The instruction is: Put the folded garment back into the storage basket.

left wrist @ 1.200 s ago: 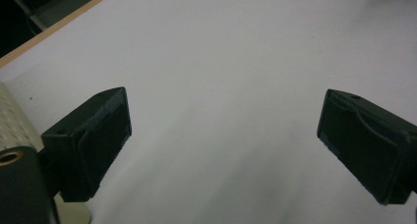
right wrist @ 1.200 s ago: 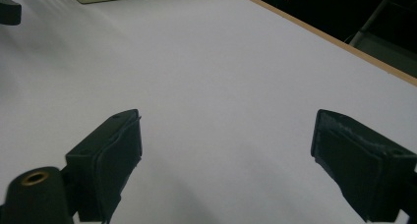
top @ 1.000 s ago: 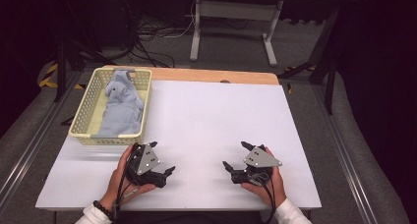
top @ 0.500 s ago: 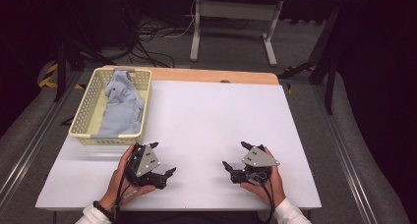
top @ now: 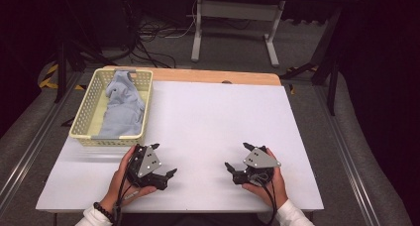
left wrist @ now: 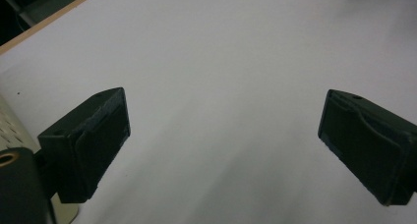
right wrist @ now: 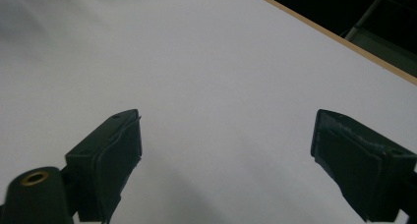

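- Both my hands rest at the near edge of the white table (top: 213, 117), nothing picked up yet
- My left gripper (top: 163, 160) has its jaws spread wide and empty, just beside the basket (top: 85, 118)
- My right gripper (top: 237, 158) gapes empty too
- The grey cloth (top: 121, 109) lies bunched inside the basket
- Next, I reckon, my left gripper lifts over the rim and pinches a fold

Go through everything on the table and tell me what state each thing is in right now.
Left claw: open, empty, resting low on the table.
Right claw: open, empty, resting low on the table.
Basket: upright at the table's left edge, holding cloth.
Grey cloth: crumpled inside the basket, untouched.
Table: white top, bare in the middle.
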The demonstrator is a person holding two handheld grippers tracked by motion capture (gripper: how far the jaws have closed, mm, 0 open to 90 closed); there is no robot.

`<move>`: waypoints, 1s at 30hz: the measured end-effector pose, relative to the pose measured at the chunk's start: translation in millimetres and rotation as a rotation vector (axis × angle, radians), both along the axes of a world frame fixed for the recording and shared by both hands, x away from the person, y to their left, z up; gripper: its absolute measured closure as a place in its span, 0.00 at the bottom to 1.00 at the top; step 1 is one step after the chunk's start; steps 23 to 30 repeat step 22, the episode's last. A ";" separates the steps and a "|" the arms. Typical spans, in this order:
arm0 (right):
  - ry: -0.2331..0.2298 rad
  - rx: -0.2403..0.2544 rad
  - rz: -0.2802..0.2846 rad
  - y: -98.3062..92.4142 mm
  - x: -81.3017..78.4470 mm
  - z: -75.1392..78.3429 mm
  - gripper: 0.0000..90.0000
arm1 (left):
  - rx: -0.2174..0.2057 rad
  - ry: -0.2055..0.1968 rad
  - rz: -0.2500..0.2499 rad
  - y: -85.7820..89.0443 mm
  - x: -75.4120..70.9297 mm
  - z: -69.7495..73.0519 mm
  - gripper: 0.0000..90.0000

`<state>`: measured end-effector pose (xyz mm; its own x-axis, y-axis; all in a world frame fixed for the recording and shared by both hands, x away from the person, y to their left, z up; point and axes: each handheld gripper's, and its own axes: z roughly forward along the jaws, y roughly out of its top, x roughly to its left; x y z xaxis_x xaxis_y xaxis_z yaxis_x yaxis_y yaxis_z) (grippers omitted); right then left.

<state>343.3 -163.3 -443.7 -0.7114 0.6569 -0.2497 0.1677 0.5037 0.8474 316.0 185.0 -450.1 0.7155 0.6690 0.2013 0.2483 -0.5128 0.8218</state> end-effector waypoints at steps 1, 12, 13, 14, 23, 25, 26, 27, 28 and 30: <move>0.000 0.000 -0.001 -0.1 0.1 0.0 0.14 | 0.002 -0.001 0.001 0.1 0.2 -0.1 0.07; 0.010 -0.003 -0.005 -1.1 2.6 -1.7 0.14 | 0.005 0.017 -0.010 -0.3 2.6 -2.0 0.07; 0.010 -0.005 -0.007 -1.0 2.8 -2.1 0.14 | 0.009 0.017 -0.011 -0.5 2.5 -2.1 0.07; 0.009 -0.006 -0.008 -1.1 3.3 -2.4 0.14 | 0.009 0.017 -0.012 -0.5 2.3 -2.2 0.07; 0.014 -0.008 -0.008 -1.5 4.6 -4.0 0.14 | 0.009 0.024 -0.018 -1.3 4.0 -3.2 0.07; 0.014 -0.008 -0.008 -1.5 4.6 -4.0 0.14 | 0.009 0.024 -0.018 -1.3 4.0 -3.2 0.07; 0.014 -0.008 -0.008 -1.5 4.6 -4.0 0.14 | 0.009 0.024 -0.018 -1.3 4.0 -3.2 0.07; 0.014 -0.008 -0.008 -1.5 4.6 -4.0 0.14 | 0.009 0.024 -0.018 -1.3 4.0 -3.2 0.07; 0.014 -0.008 -0.008 -1.5 4.6 -4.0 0.14 | 0.009 0.024 -0.018 -1.3 4.0 -3.2 0.07; 0.014 -0.008 -0.008 -1.5 4.6 -4.0 0.14 | 0.009 0.024 -0.018 -1.3 4.0 -3.2 0.07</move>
